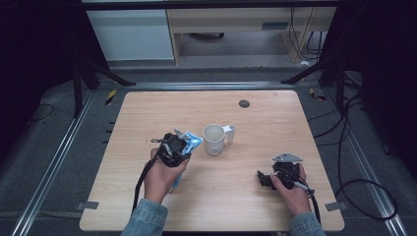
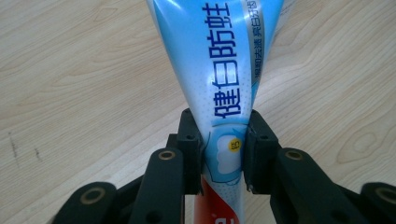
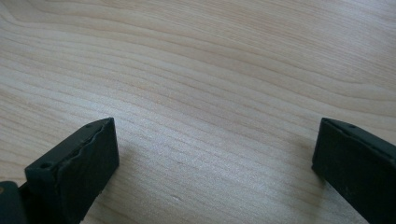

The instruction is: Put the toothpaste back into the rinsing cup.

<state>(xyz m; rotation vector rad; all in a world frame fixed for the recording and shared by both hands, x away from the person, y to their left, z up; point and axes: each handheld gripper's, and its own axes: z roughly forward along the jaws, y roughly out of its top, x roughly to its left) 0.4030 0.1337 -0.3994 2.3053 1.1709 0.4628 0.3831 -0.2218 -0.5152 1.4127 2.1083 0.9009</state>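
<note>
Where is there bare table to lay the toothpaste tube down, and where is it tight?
Bare wood runs along the far edge of the table behind the cup, down the left side, and between the two tongs at the near edge. It is tight around the cup, where the left tongs hold the toothpaste tube. The right tongs stand open.

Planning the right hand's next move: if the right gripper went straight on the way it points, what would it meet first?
Probably the bare table. The open right gripper looks down onto plain wood with nothing between its jaws.
</note>
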